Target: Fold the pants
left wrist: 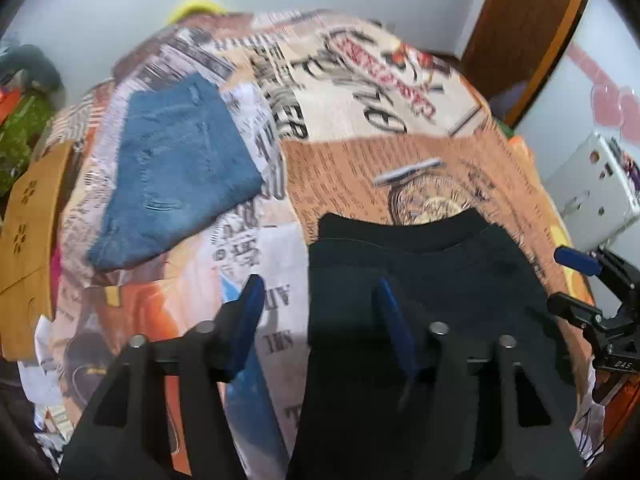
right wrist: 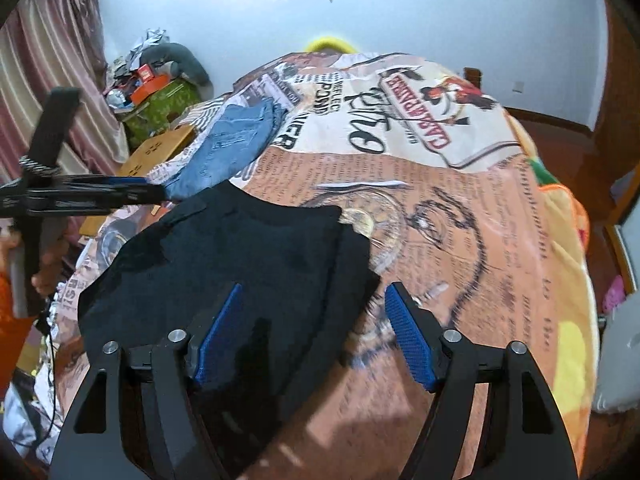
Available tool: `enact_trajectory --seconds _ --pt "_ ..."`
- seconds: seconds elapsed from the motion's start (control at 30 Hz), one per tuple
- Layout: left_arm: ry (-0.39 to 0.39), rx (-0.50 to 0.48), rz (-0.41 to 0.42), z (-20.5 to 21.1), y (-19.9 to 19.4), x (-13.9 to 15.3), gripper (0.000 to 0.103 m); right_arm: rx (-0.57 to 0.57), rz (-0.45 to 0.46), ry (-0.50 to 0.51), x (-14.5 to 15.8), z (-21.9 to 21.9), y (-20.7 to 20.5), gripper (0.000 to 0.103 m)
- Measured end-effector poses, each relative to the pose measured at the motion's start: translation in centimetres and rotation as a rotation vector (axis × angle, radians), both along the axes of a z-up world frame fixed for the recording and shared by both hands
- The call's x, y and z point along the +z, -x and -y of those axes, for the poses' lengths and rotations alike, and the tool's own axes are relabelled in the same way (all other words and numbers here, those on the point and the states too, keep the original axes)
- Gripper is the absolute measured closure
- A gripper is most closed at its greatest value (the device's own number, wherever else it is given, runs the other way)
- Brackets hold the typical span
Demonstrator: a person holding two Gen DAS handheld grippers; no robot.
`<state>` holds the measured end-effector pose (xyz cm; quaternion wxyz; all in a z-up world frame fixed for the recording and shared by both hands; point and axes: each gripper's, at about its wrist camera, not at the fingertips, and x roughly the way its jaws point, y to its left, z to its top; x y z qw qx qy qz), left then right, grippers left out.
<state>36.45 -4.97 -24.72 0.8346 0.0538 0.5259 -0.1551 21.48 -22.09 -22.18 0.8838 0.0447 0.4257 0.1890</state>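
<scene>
**Black pants on bed, fold under way**

Left wrist view: left gripper (left wrist: 318,304) jaws apart, straddling the left edge of the black pants (left wrist: 432,264) on the bed (left wrist: 360,168); pads not seen pressing cloth, so released. Folded jeans (left wrist: 176,172) lie far left, apparently done. Right gripper (left wrist: 576,280) cut off at the right edge.

Right wrist view: right gripper (right wrist: 314,308) jaws apart over the pants' right edge, nothing pinched. Pants (right wrist: 240,256) look partly folded, waistband far; further folds likely remain. Dark cloth hides layers and creases; near end hidden by the gripper; motion blur.
</scene>
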Motion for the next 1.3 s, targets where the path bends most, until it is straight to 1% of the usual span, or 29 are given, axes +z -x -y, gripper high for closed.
enact_trajectory --seconds 0.03,0.07,0.2,0.27,0.3,0.37,0.43,0.47,0.5,0.53,0.57,0.6,0.67,0.77,0.83,0.9,0.93,0.97,1.03,1.07,1.13,1.3 --pt "-0.002 -0.006 -0.016 0.3 -0.3 -0.6 0.054 0.011 -0.005 -0.002 -0.2 -0.3 -0.4 0.047" --pt "-0.001 -0.012 -0.033 0.5 -0.6 -1.1 0.054 0.023 -0.016 -0.004 -0.5 -0.5 -0.9 0.048" --pt "0.012 -0.026 -0.044 0.6 -0.9 -2.0 0.054 0.033 -0.056 -0.01 -2.1 -1.2 -2.9 0.049" --pt "0.023 -0.028 -0.047 0.5 -0.9 -2.3 0.054 0.035 -0.074 -0.019 -2.8 -1.3 -3.6 0.058" --pt "0.027 -0.028 -0.051 0.4 -0.9 -2.5 0.054 0.035 -0.084 -0.025 -3.1 -1.3 -3.9 0.065" --pt "0.034 -0.025 -0.06 0.2 -1.0 -2.7 0.054 0.033 -0.098 -0.03 -3.6 -1.5 -4.4 0.067" --pt "0.039 -0.022 -0.062 0.2 -1.2 -2.7 0.054 0.023 -0.092 -0.025 -3.7 -1.5 -4.5 0.082" --pt "0.039 -0.022 -0.062 0.2 -1.2 -2.6 0.054 0.021 -0.087 -0.027 -3.6 -1.4 -4.5 0.084" --pt "0.037 -0.022 -0.058 0.3 -1.2 -2.4 0.057 0.019 -0.069 -0.038 -3.3 -1.2 -4.3 0.087" --pt "0.035 -0.023 -0.052 0.4 -1.1 -2.2 0.064 0.019 -0.048 -0.044 -2.8 -1.1 -4.0 0.089" --pt "0.026 -0.023 -0.037 0.6 -1.0 -1.8 0.07 0.018 -0.026 -0.041 -2.3 -1.1 -3.7 0.09" --pt "0.007 -0.02 -0.017 0.8 -1.0 -1.3 0.078 0.019 -0.011 -0.035 -2.0 -1.1 -3.6 0.091" --pt "-0.007 -0.017 0.014 1.2 -1.0 -0.4 0.079 0.01 0.037 -0.02 -0.8 -1.1 -3.1 0.091" --pt "0.014 -0.029 0.033 1.6 -1.1 0.7 0.079 -0.007 0.082 -0.028 0.6 -0.5 -2.8 0.092" --pt "0.002 -0.049 0.042 2.2 -1.0 0.7 0.079 -0.015 0.092 -0.015 0.7 -0.3 -2.7 0.092" --pt "-0.024 -0.059 0.023 2.7 -1.1 -0.3 0.079 -0.021 0.071 0.013 -0.3 -0.4 -3.1 0.092" --pt "-0.047 -0.06 0.0 2.9 -1.2 -1.4 0.079 -0.024 0.056 0.021 -0.9 -0.2 -3.3 0.092" --pt "-0.055 -0.061 -0.012 3.0 -1.3 -2.1 0.079 -0.027 0.02 0.034 -2.2 -0.2 -3.7 0.092" --pt "-0.049 -0.056 -0.002 2.8 -1.2 -2.9 0.078 -0.029 -0.049 0.025 -4.1 0.0 -4.2 0.092" --pt "-0.047 -0.054 0.003 2.7 -1.2 -3.0 0.077 -0.031 -0.064 0.01 -4.5 0.2 -4.4 0.092" --pt "-0.045 -0.049 0.005 2.7 -1.2 -3.1 0.077 -0.032 -0.065 0.004 -4.3 0.4 -4.5 0.092" --pt "-0.071 -0.053 0.023 2.9 -0.9 -2.9 0.075 -0.025 -0.085 0.028 -3.7 0.2 -4.3 0.091"
